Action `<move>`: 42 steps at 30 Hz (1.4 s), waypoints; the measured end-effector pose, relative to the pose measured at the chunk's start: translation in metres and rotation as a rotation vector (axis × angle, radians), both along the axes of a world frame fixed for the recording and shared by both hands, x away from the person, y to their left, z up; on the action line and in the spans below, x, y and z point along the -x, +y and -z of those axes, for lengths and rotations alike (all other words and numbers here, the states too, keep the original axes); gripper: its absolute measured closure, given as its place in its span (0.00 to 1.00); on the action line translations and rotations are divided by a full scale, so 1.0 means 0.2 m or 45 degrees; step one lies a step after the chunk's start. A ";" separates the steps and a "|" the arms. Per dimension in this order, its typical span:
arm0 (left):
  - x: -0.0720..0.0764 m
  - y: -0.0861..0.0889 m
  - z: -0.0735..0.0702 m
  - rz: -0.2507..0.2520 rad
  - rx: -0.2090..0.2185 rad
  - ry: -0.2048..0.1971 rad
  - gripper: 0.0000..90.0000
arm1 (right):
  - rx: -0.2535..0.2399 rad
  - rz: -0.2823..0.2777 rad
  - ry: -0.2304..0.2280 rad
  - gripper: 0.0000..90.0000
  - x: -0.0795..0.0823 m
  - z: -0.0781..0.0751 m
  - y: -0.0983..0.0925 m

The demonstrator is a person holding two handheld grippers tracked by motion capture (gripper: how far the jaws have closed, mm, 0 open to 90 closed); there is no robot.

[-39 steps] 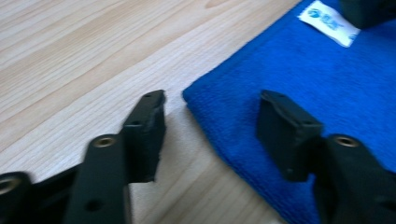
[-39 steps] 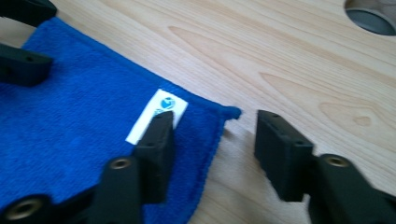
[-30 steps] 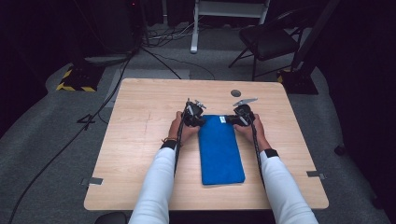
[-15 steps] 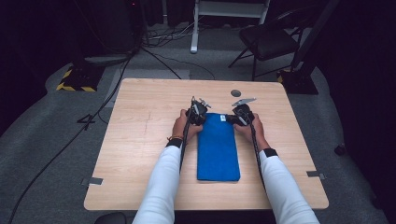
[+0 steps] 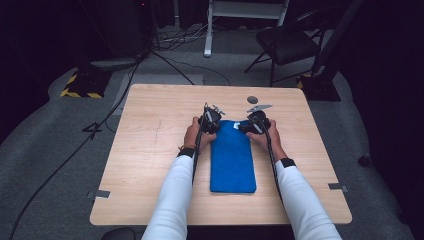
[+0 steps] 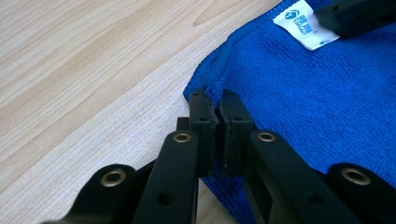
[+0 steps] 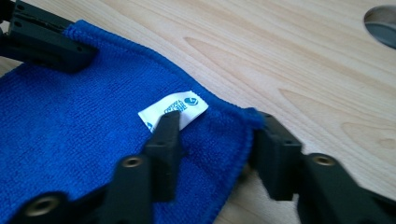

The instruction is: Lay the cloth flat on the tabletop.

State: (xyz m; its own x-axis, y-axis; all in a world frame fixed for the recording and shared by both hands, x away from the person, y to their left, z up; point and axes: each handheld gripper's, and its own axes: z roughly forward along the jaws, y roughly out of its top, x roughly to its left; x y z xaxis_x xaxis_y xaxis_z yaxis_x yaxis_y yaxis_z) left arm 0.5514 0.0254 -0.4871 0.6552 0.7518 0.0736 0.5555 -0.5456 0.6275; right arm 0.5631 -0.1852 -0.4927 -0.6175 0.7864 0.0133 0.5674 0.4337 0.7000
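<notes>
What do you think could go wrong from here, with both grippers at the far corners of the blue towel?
1. The right gripper is open, its jaws straddling the blue towel corner; if the left pulls first, the cloth may skew.
2. The left gripper is shut on just the hem at the corner, so that thin bite might slip under a lift.
3. One right jaw sits on the white label; closing may pinch the label rather than the full edge.

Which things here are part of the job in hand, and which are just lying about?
In the job:
- blue towel
- left claw, shut on the towel's far corner
- right claw, open, astride the other far corner
- white label

Lying about:
- round grey disc on the table
- black chair
- floor cables
</notes>
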 end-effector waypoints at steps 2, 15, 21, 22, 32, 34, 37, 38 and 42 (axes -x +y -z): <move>0.00 0.00 0.00 -0.001 0.002 0.000 0.95 | 0.010 0.014 -0.002 0.53 0.00 0.00 0.01; 0.00 0.01 0.00 -0.006 0.033 0.011 0.95 | -0.037 -0.100 0.047 0.89 0.00 -0.01 0.06; 0.00 0.01 0.00 -0.005 0.026 0.012 0.95 | -0.017 -0.129 0.037 0.96 0.01 -0.01 0.08; 0.00 0.01 0.00 -0.003 0.019 0.009 0.95 | -0.005 -0.132 0.033 0.96 0.01 -0.01 0.08; 0.00 0.00 -0.07 -0.021 0.071 -0.066 0.94 | -0.037 -0.105 -0.075 0.97 0.02 -0.09 0.02; 0.00 -0.01 -0.10 -0.024 0.078 -0.094 0.94 | -0.050 -0.107 -0.094 0.97 0.02 -0.11 0.02; 0.00 -0.02 -0.14 -0.024 0.100 -0.130 0.94 | -0.064 -0.108 -0.137 0.97 0.02 -0.15 0.01; 0.00 -0.02 -0.15 -0.023 0.091 -0.146 0.94 | -0.063 -0.112 -0.147 0.97 0.03 -0.17 0.01; 0.01 -0.02 -0.19 -0.021 0.119 -0.175 0.94 | -0.070 -0.118 -0.189 0.97 0.04 -0.20 0.01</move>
